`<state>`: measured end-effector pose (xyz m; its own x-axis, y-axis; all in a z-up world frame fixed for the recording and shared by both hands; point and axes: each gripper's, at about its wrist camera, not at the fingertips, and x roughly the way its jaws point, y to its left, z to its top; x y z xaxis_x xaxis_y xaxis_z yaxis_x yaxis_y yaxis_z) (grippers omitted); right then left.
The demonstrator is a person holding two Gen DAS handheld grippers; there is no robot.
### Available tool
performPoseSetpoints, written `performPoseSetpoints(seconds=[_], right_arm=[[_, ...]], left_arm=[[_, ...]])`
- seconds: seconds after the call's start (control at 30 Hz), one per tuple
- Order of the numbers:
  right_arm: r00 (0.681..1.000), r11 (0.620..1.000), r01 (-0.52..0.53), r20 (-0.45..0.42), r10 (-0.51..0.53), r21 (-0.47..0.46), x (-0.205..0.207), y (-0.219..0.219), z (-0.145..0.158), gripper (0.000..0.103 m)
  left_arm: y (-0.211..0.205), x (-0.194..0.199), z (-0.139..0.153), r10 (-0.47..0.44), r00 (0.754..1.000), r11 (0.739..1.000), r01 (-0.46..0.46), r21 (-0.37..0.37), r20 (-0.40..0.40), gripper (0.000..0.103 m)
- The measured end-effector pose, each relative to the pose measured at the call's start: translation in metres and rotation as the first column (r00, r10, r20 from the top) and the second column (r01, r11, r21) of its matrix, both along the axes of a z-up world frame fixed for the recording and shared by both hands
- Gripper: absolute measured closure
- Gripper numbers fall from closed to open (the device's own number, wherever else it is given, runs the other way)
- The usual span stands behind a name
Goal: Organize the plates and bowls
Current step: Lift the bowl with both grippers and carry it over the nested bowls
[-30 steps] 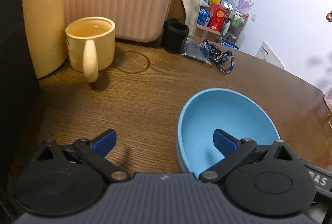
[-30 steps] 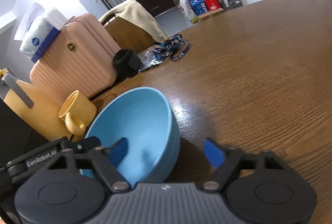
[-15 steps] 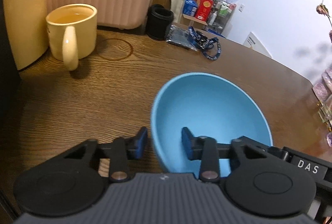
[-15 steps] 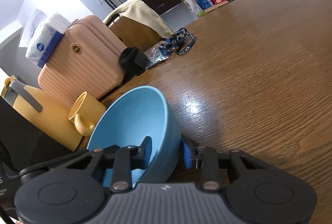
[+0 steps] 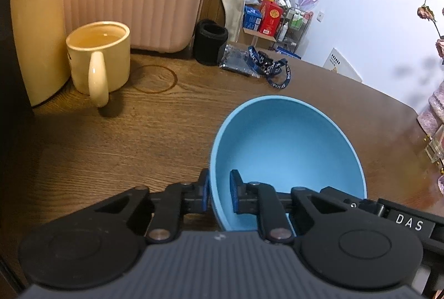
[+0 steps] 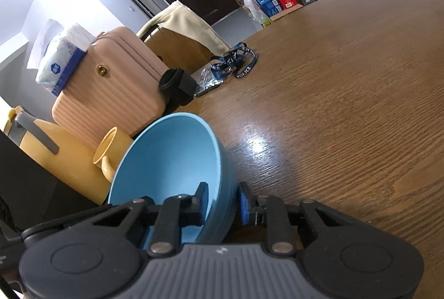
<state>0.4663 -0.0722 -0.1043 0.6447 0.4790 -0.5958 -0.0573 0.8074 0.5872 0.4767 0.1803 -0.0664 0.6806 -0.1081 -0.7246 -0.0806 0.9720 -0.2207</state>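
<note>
Blue bowl point(image 5: 288, 149) — your left gripper point(image 5: 219, 193) and right gripper point(image 6: 222, 202) are clamping its rim, right jaws just closing; lanyard point(image 5: 273, 67) reading "POLICE".

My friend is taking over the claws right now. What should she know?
Left claw: has just been closing, now shut on the rim of the blue bowl, one pad outside, one inside.
Right claw: has just been closing too, pinching the same bowl's rim on its other side.
The bowl seems tilted above the wooden table, near the yellow mug.
Done: the bowl is gripped by both claws.
Left: carry it to where it belongs. No plates or other bowls are in view.
</note>
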Motion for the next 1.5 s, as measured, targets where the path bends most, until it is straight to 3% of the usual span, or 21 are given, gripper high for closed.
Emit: performPoseSetpoints(seconds=[0.57, 0.87, 1.07, 1.5], right_arm=[[0.993, 1.0, 0.021, 0.115, -0.021, 0.005, -0.04, -0.005, 0.036, 0.088], [0.994, 1.0, -0.006, 0.11, 0.004, 0.02, -0.069, -0.006, 0.051, 0.089], [0.99, 1.0, -0.011, 0.143, 0.009, 0.012, -0.098, -0.013, 0.076, 0.089], [0.986, 1.0, 0.004, 0.168, -0.004, -0.001, -0.167, -0.06, 0.115, 0.089]], left_arm=[[-0.016, -0.051, 0.045, 0.009, 0.991, 0.998, -0.018, 0.062, 0.134, 0.09], [-0.018, -0.087, 0.067, 0.038, 0.991, 0.996, -0.048, 0.075, 0.131, 0.09], [-0.027, -0.117, 0.087, 0.04, 0.987, 0.995, -0.054, 0.086, 0.157, 0.09], [-0.067, -0.182, 0.117, 0.012, 0.983, 0.998, -0.024, 0.06, 0.186, 0.09]])
